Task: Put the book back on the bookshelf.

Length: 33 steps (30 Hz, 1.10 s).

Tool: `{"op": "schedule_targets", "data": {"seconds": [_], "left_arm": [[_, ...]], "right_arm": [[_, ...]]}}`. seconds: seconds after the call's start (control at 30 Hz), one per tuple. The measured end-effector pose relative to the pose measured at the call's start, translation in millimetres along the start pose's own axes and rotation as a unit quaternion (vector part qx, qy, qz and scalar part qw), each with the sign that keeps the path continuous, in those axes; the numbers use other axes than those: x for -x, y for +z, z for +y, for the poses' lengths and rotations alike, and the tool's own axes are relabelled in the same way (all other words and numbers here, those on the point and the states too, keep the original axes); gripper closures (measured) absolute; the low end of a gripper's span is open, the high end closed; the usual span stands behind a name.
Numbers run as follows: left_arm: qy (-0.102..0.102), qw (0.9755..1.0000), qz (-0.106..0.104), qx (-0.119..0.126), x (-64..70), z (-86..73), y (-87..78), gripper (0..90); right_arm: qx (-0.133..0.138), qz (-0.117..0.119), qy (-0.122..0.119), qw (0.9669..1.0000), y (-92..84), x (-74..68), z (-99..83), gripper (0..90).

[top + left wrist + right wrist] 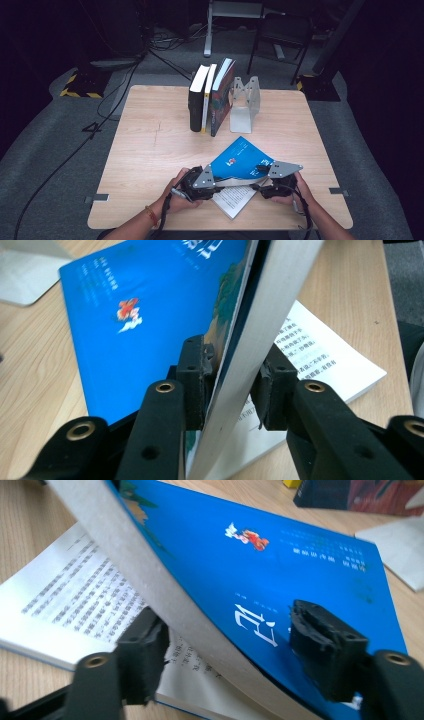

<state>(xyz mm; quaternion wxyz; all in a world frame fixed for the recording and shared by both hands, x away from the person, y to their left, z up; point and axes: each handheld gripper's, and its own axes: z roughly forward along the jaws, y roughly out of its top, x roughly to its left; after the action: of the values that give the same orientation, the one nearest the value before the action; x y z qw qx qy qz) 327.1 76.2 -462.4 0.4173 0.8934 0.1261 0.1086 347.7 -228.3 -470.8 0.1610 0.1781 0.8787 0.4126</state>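
A blue-covered book (240, 157) lies open near the table's front edge, its upper half lifted off the printed pages (232, 200) below. My left gripper (220, 182) comes at it from the left. In the left gripper view the gripper (234, 382) is shut on the raised block, one pad on the blue cover (150, 305) and the other on the page side. My right gripper (257, 180) meets the book from the right. In the right gripper view its jaws (230, 640) straddle the lifted block (165, 595) and stand wider than it, open.
Three books (210, 97) stand upright at the back centre of the wooden table (150, 150), next to a grey metal bookend (245, 102). A chair and cables lie on the dark floor beyond the table.
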Motion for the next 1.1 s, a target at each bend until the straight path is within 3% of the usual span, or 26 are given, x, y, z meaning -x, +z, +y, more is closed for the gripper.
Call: {"op": "schedule_targets", "data": {"seconds": [0.07,0.2,0.3,0.33,0.43,0.57,0.6,0.67,0.73,0.83,0.97,1.0,1.1], "left_arm": [[-0.009,0.9999,0.004,0.000,-2.4,-2.3,-2.3,67.2],[-0.018,0.9997,0.013,-0.006,-2.1,-3.1,-2.3,59.8],[-0.019,0.9993,0.027,-0.015,4.5,-0.6,2.1,46.7],[-0.011,0.9992,0.034,-0.018,8.1,1.8,3.4,43.1],[-0.001,0.9988,0.048,-0.012,16.5,9.8,6.2,38.6],[-0.007,0.9973,0.072,-0.012,17.4,14.6,10.8,44.9],[-0.008,0.9958,0.090,-0.014,17.4,14.8,11.3,52.8],[-0.005,0.9953,0.096,-0.012,15.9,14.4,10.2,62.7],[-0.013,0.9958,0.091,-0.006,13.7,12.3,8.2,64.6],[-0.013,0.9965,0.082,-0.009,12.4,9.4,7.7,66.7],[-0.019,0.9973,0.071,-0.001,7.2,2.0,-1.3,66.9],[-0.023,0.9975,0.067,0.004,5.4,-0.4,-4.1,66.9],[-0.031,0.9980,0.051,0.018,-1.8,-8.3,-12.9,67.0]], "right_arm": [[0.008,0.001,-0.017,0.9998,1.0,-3.7,3.1,45.7],[0.008,-0.004,-0.045,0.9990,1.8,-8.6,8.8,54.5],[0.004,-0.006,-0.061,0.9981,2.1,-10.3,14.7,56.5],[0.000,-0.008,-0.067,0.9977,2.6,-11.1,17.0,57.4],[-0.003,-0.009,-0.073,0.9973,4.5,-14.0,22.6,58.9],[-0.004,-0.011,-0.079,0.9968,7.7,-16.9,27.9,60.4],[-0.005,-0.010,-0.080,0.9967,8.4,-17.4,28.7,60.5],[-0.009,-0.009,-0.084,0.9964,10.1,-18.5,29.8,60.7],[-0.002,-0.004,-0.076,0.9971,10.5,-17.0,30.4,59.9],[0.004,0.008,-0.061,0.9981,12.7,-12.0,26.8,51.1],[-0.010,-0.013,-0.050,0.9986,10.1,1.4,15.6,43.6],[-0.005,-0.016,-0.033,0.9993,5.4,9.4,7.8,43.4],[0.003,-0.020,-0.020,0.9996,-2.2,24.3,-3.2,43.0]]}}
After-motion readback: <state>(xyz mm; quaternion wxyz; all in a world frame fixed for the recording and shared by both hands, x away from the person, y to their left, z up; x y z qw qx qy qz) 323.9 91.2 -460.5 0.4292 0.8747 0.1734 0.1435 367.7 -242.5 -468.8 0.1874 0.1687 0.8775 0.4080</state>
